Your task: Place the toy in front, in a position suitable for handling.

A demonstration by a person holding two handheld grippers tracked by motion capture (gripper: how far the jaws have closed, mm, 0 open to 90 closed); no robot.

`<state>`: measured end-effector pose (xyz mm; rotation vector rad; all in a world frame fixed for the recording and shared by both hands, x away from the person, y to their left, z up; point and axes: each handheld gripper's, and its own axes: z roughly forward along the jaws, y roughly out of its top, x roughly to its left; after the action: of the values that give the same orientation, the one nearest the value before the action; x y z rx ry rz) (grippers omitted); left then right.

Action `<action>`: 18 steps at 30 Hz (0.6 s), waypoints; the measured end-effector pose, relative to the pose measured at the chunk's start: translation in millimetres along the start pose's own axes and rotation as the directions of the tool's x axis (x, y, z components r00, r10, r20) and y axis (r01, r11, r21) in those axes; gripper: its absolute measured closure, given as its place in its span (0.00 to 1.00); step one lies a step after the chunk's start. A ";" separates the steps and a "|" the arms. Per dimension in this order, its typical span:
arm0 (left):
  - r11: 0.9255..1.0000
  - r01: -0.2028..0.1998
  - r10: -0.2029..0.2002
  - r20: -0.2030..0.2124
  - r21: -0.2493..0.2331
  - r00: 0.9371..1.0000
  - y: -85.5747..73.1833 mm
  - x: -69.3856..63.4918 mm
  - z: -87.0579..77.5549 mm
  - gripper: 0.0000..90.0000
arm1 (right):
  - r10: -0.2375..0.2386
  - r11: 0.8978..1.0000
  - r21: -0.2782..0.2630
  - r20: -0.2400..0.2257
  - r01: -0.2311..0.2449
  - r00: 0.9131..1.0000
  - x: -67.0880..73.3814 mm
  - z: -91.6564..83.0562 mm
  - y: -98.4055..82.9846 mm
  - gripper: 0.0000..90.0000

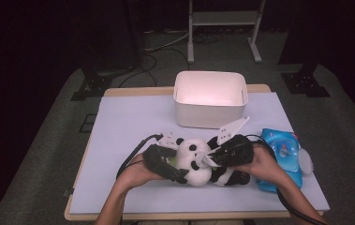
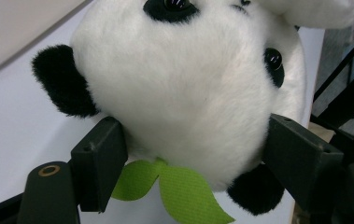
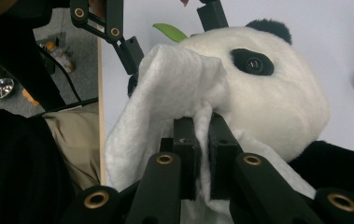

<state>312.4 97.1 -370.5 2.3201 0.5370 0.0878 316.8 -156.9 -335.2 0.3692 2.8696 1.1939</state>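
A black-and-white panda plush (image 1: 191, 161) lies on the pale table mat (image 1: 128, 126) near its front edge. My left gripper (image 1: 177, 165) is shut on the panda's head (image 2: 184, 93), one pad pressing each side, with a green felt leaf (image 2: 179, 186) hanging just below. My right gripper (image 3: 207, 135) is shut on a white wipe (image 3: 165, 93), which is draped against the panda's face (image 3: 277, 98) beside its eye. In the high view the right gripper (image 1: 212, 158) meets the toy from the right, and a hand holds each gripper.
A white open bin (image 1: 210, 101) stands behind the toy at the table's far middle. A blue pack of wipes (image 1: 283, 157) lies just right of my right hand. Dark stands and cables sit on the floor beyond the table.
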 end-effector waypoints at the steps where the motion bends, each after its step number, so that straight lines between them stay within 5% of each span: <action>1: 1.000 -0.004 0.004 0.002 -0.009 1.000 -4.9 2.3 1.4 0.26 | 0.000 1.000 0.006 -0.004 0.000 1.000 -1.4 2.3 0.9 0.93; 10: 1.000 -0.011 0.010 0.043 0.020 0.999 -39.0 18.9 10.2 0.24 | -0.039 0.996 0.076 0.000 0.039 0.999 6.6 32.6 12.6 0.93; 18: 1.000 0.017 -0.017 0.033 -0.012 0.999 -48.0 29.4 -5.7 0.25 | -0.084 0.990 0.113 0.033 0.080 0.996 21.7 40.6 24.4 0.93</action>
<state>321.0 143.4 -401.9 2.3011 0.5379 0.0443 305.0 -107.1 -345.2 0.2686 2.8959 1.0060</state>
